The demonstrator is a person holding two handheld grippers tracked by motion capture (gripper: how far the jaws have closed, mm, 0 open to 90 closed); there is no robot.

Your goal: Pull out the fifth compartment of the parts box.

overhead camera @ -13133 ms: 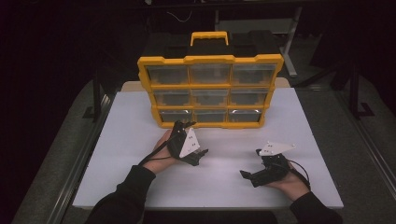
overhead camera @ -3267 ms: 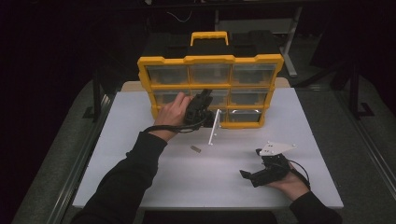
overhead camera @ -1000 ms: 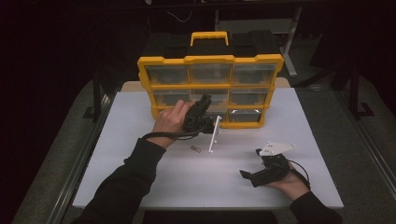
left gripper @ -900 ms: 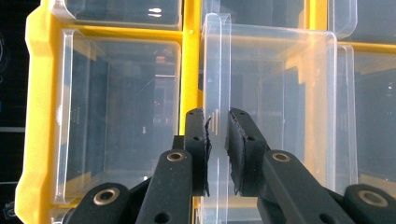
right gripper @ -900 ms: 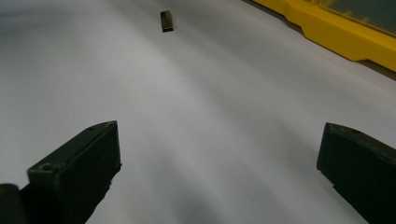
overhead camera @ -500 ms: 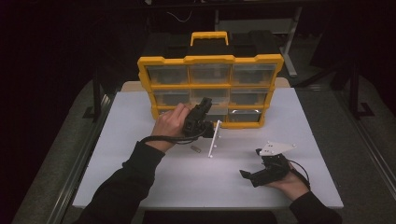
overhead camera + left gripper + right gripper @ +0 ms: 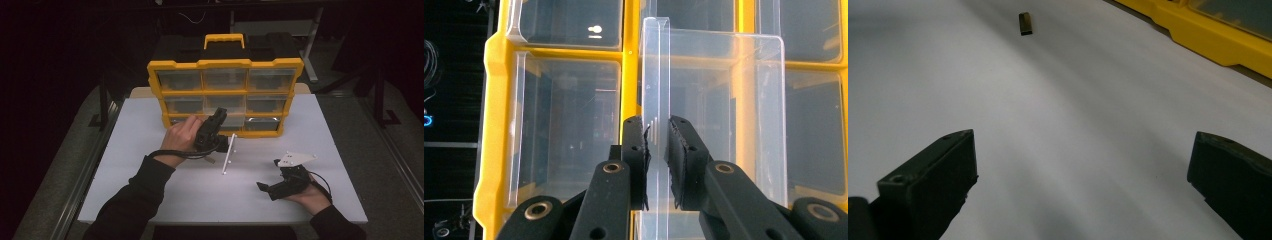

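Note:
A yellow organizer [image 7: 225, 64] with clear drawers stands upright at the back of the white table [image 7: 150, 130]. My left gripper [image 7: 219, 114] reaches into its middle column. In the left gripper view that gripper [image 7: 656, 137] is shut on the upright clear handle tab [image 7: 655, 75] of a clear drawer [image 7: 734, 115], which stands out from the yellow frame [image 7: 491, 125]. My right gripper [image 7: 265, 188] lies low on the table at the near right, open, with nothing between its jaws [image 7: 1083, 165].
A small dark piece [image 7: 1025, 23] lies on the table, just under the left hand [image 7: 210, 160]. The organizer's yellow base [image 7: 1208, 35] runs along the far right of the right gripper view. Dark floor surrounds the table.
The left hand has drawn slightly toward the near side, its gripper still shut on the drawer's handle. The right hand has kept still.

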